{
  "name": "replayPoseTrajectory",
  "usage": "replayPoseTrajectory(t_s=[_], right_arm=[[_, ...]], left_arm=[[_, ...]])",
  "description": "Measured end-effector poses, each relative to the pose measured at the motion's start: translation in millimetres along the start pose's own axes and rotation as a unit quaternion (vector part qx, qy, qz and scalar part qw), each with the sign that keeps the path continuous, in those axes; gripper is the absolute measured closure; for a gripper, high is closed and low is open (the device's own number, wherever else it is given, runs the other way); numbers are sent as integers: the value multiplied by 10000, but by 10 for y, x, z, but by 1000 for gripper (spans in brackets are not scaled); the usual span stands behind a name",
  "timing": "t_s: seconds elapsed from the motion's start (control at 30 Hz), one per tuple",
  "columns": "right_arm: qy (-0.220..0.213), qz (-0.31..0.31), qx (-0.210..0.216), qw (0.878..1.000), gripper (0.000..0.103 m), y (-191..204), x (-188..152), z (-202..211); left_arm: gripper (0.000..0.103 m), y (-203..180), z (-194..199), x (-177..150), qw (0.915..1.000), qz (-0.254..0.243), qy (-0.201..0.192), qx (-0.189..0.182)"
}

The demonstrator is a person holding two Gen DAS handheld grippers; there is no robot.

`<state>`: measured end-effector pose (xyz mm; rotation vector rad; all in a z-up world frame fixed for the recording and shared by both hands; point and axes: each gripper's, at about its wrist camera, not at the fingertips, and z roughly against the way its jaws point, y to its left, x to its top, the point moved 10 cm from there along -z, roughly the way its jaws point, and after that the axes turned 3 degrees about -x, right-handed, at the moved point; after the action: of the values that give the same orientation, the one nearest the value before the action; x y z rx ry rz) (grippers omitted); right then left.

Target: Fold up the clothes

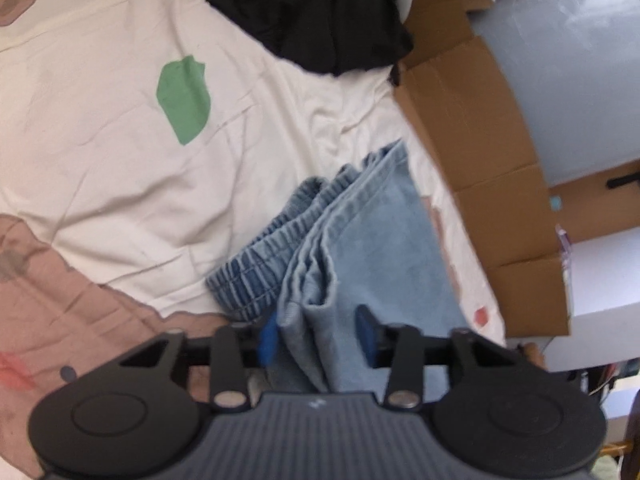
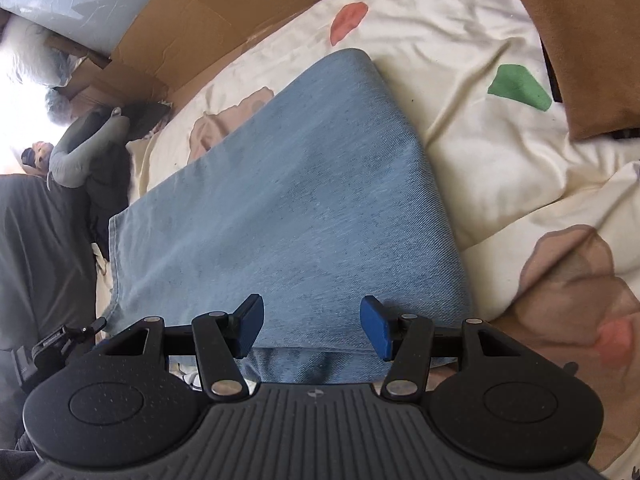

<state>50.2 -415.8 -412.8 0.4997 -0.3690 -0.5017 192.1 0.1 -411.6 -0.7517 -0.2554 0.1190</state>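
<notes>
Left gripper (image 1: 318,338): blue pads are seen either side of a bunched fold of the light-blue jeans (image 1: 360,240). One pad looks pressed against the denim; a gap shows at the other, so a real clamp cannot be confirmed. The fabric between the pads is motion-blurred. Right gripper (image 2: 314,330): jaws are held apart above the flat top layer of the jeans (image 2: 272,200), with denim seen between and under the pads; no pinch is visible.

Left wrist view, left to right: cream bedsheet (image 1: 100,120) with green and pink blotches, elastic waistband of the jeans bunched beside the folded legs, black garment (image 1: 312,20) at the top with its upper edge cut off, cardboard box (image 1: 480,152) along the bed edge, pale bulky item (image 1: 568,60) behind it, not identifiable.

Right wrist view, left to right: a grey-clad leg of the person (image 2: 36,260) at the frame edge, a grey and dark clothing heap (image 2: 92,152) that is hard to resolve, overexposed background behind it, jeans lying folded across the sheet (image 2: 480,152), brown cushion (image 2: 592,60) cropped at the right.
</notes>
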Motion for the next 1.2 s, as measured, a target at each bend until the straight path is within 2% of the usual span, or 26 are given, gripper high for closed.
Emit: replayPoseTrajectory(t_s=[0.13,0.2,0.27,0.47,0.87,1.03,1.2], right_arm=[[23,5,33,10000,42,7,20,-19],[24,13,44,10000,42,6,29,-30],[37,33,31,10000,42,3,19,-48],[58,76,-1,10000,42,-6,4,-87],[201,167,-42,9996,42,24,-30,-119],[201,134,-40,9997,42,26,-39,-110],[190,166,-23,9997,42,46,-27,-96]], left_arm=[[55,71,-65,65,9999,154,-66,17],[60,71,-73,86,9998,156,-93,-14],[72,76,-74,85,9999,97,-63,51],[83,23,-28,90,9998,-186,49,95],[87,-155,-11,246,9966,-726,312,232],[87,-216,48,317,9959,-852,280,133],[88,-123,66,319,9960,-829,206,254]])
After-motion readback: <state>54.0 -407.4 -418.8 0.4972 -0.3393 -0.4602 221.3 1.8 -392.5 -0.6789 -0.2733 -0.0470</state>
